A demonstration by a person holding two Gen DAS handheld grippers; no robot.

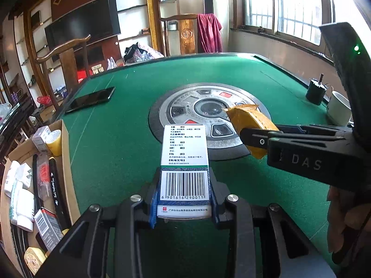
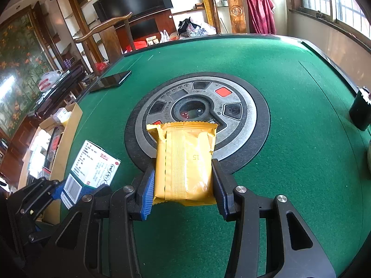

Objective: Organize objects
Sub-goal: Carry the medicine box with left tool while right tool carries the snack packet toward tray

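While left gripper clamps one box, right gripper clamps one yellow packet.

two grippers: left gripper, right gripper. one medicine box, one yellow snack packet, one phone, one white cup, one cardboard box.

The green felt surface has a round metal console at its centre. A black phone lies far left. The open cardboard box sits off its left edge; a white cup stands right.
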